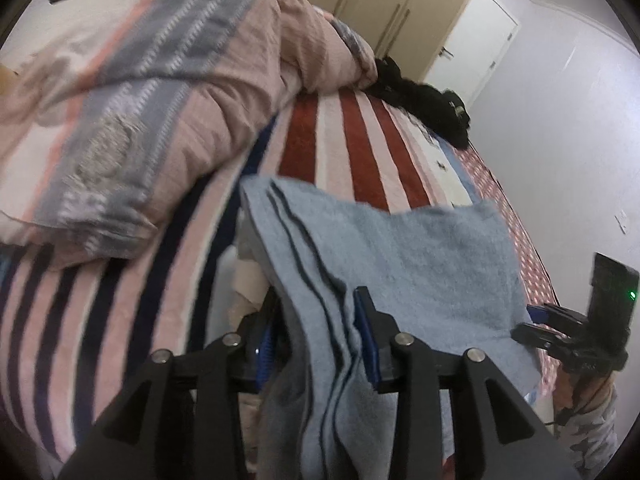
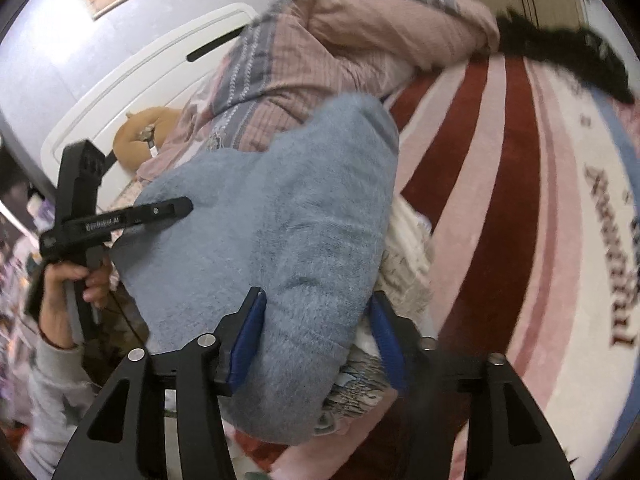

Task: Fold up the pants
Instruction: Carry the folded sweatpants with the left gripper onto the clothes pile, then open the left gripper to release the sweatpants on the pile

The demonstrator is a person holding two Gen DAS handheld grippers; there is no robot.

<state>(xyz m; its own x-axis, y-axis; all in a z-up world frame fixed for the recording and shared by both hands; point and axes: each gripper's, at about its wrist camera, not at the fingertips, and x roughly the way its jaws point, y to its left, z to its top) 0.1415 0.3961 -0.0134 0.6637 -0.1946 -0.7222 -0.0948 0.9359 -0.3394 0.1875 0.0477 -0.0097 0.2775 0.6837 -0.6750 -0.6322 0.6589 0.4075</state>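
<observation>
Hanging between both tongs (image 1: pixel 320 316) (image 2: pixel 320 320): blue pants (image 1: pixel 420 264).

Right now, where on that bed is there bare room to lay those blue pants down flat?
The open patch is the red-and-pink striped blanket, bordered by the pink quilt, the black garment and the blue pants. The headboard side is crowded with the quilt heap, and white clothes lie beside the pants.

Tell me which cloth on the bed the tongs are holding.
The fuzzy light-blue pants, gripped by both the left tongs and right tongs. The pink-and-grey quilt and black garment lie untouched farther back.
</observation>
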